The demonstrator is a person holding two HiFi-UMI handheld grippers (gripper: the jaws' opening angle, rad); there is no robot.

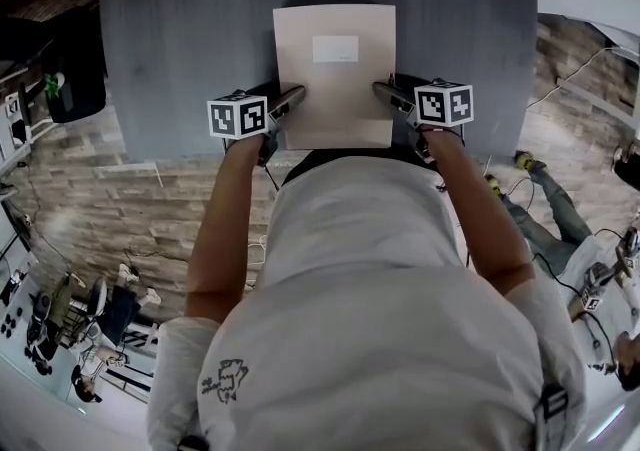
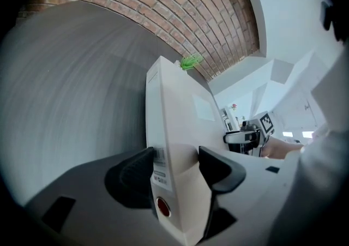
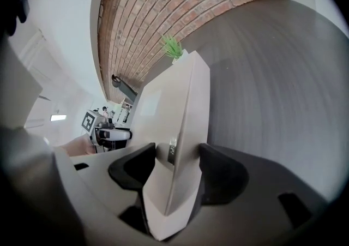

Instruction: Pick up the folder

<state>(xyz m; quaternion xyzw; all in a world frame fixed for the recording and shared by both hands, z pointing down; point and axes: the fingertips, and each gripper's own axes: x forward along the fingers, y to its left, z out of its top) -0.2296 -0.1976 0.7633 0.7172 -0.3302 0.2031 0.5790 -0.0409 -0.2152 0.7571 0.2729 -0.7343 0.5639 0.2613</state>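
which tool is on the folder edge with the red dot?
The left tool: the folder edge in its jaws carries a red dot below a barcode sticker. The right tool grips an edge with no dot.

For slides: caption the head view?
Folder pickup: left gripper and right gripper clamp the beige folder at a grey table.

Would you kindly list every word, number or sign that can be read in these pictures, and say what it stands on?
No text here is readable.
The white label on the folder: no print can be made out.
Left gripper view, sticker on the folder's edge: too blurred to read.
Right gripper view, sticker on its edge: too blurred to read.
The marker cubes: black-and-white squares only, no letters.
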